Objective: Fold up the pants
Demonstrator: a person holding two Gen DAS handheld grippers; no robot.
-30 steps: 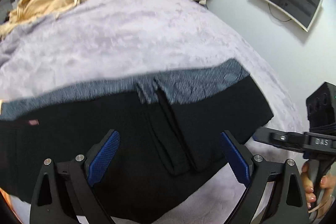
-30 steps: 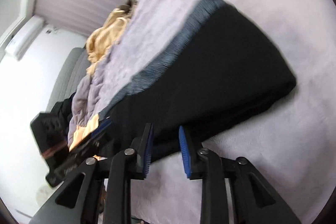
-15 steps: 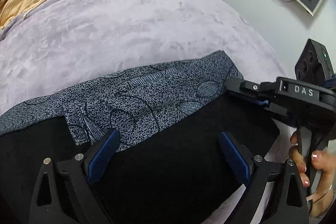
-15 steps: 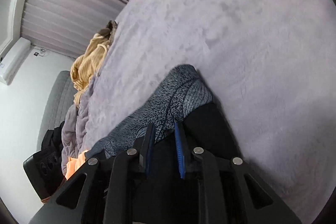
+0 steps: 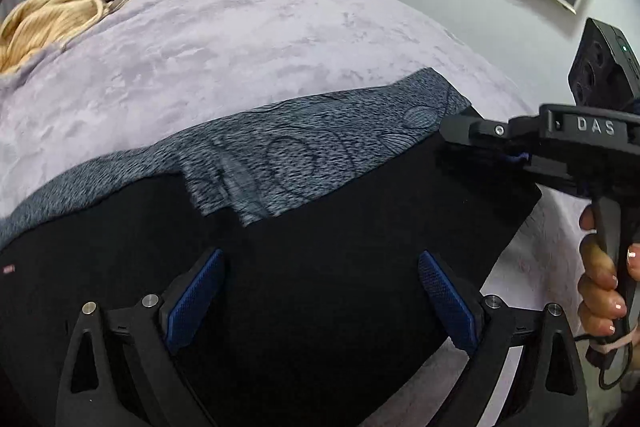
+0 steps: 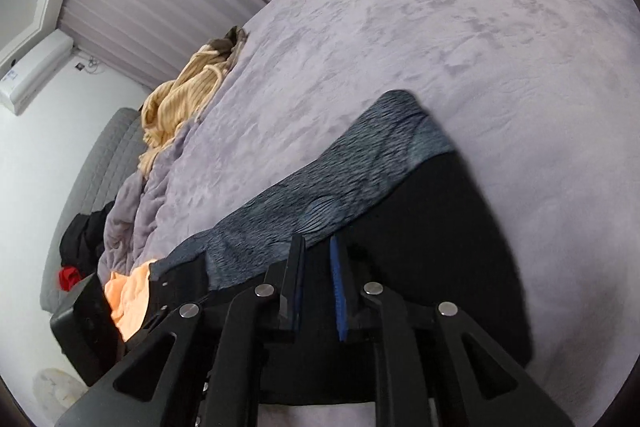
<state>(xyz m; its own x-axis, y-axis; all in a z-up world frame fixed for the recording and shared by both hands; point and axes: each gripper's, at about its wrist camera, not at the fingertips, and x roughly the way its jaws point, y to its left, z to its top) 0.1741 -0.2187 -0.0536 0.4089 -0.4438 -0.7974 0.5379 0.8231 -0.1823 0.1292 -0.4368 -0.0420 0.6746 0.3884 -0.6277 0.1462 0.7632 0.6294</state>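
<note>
Pants [image 5: 320, 267] lie across the lower frame on the purple blanket [image 5: 240, 47], the left gripper [image 5: 320, 291] gaping wide above them at lower left while, at right, the right gripper [image 6: 316, 263], narrowly parted, seems to pinch cloth that could slip and spoil the fold.

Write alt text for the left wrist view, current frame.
Black pants with a grey patterned lining lie on a lilac blanket, the open left gripper above them. The right gripper reaches their far right corner; a yellow garment lies far left.
</note>
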